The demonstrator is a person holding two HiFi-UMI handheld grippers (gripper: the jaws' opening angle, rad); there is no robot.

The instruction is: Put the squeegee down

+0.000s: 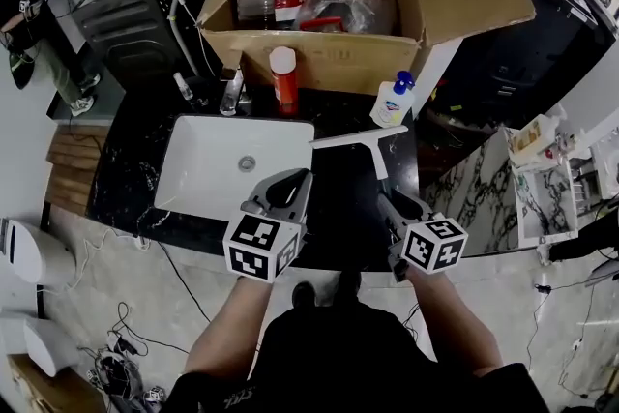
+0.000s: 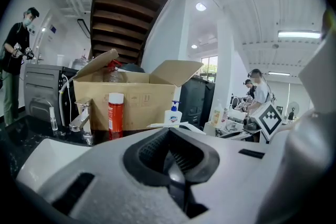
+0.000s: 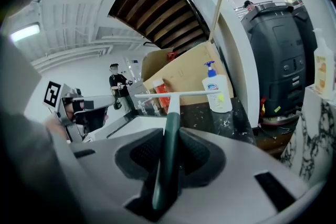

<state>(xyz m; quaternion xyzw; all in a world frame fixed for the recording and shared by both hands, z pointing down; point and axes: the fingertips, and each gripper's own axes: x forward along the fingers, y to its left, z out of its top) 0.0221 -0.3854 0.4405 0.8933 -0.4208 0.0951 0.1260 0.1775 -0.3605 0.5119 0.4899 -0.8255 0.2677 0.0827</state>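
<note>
- Your right gripper [image 3: 169, 150] has its jaws clamped on the dark handle of the squeegee [image 3: 172, 107].
- Your left gripper [image 2: 170, 153] has its jaws pressed together with nothing between them.
- Its blade sits crosswise over the black counter [image 1: 338, 198], just right of the white sink [image 1: 208, 169] and near the soap bottle [image 1: 392, 102].

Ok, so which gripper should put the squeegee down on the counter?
Right. The right gripper is shut on the squeegee handle, with the blade over the dark counter beside the sink. The left gripper is shut and empty, by the sink.
</note>
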